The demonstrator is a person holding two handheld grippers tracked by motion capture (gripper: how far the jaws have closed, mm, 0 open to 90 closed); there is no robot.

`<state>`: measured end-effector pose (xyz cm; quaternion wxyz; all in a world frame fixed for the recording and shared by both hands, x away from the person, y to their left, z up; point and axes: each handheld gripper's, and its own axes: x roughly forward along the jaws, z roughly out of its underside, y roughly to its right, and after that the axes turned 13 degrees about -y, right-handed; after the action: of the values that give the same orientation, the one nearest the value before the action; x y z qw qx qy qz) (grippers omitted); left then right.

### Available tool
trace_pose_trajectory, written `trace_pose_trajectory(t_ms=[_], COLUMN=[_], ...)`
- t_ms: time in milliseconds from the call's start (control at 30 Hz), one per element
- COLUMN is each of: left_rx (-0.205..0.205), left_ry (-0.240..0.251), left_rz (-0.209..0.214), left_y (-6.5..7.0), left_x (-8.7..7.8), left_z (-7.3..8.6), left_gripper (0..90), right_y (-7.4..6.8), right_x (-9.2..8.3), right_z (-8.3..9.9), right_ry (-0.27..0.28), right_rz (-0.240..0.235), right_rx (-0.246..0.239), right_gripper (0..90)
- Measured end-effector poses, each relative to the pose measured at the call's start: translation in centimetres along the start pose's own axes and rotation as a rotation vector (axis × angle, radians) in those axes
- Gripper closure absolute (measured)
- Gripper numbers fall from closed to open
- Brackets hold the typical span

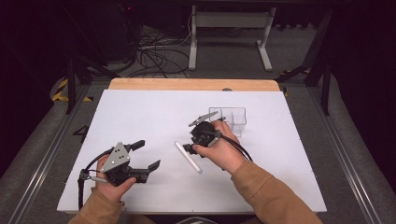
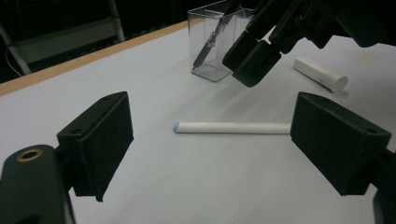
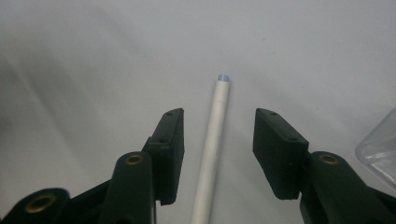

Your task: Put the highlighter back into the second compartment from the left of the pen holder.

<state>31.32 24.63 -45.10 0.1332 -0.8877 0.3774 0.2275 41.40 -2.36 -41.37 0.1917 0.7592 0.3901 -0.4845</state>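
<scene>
A person is sitting at a white table (image 1: 140,112) and holding a black gripper in each hand. A white pen (image 1: 188,157) with a small blue tip is lying flat near the middle of the table.

The right gripper (image 1: 190,148) is hanging just over the pen. In the right gripper view, its two jaws are standing apart, one on each side of the pen (image 3: 212,144), and they are not squeezing it. I cannot tell if they are touching the table. The pen is lying right in the gap between them, with its blue tip pointing away from the camera.

The left gripper (image 1: 148,154) is sitting off to the left side, nearer the person, well apart from the pen. Its jaws are spread wide and holding nothing. In the left gripper view, the pen (image 2: 232,127) is lying sideways on the table beyond the jaws.

A clear plastic box (image 1: 232,119) is standing on the table just behind the right hand (image 1: 223,151). A short white tube (image 2: 320,73) is lying on the table farther off, past the right gripper (image 2: 247,60).
</scene>
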Motion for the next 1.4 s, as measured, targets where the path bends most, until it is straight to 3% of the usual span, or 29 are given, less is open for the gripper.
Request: trace_pose_trajectory(t_ms=[400,633,1400], left_rx=[0.003,0.006,0.011], left_ry=[-0.001,0.0,-0.006], left_rz=[-0.013,-0.02,-0.025], left_y=[-0.1,-0.2,-0.1], left_x=[0.0,0.0,0.0], left_z=[0.0,0.0,0.1], left_gripper=[14.0,14.0,14.0], right_y=[-0.7,-1.1,-1.6], right_x=[1.8,2.9,4.4], right_z=[-0.4,-0.5,-0.9], right_ry=[-0.102,-0.166,-0.203], right_rz=[-0.018,-0.008,0.051], right_rx=[0.03,0.019,0.036], right_gripper=[58.4,59.7,70.3])
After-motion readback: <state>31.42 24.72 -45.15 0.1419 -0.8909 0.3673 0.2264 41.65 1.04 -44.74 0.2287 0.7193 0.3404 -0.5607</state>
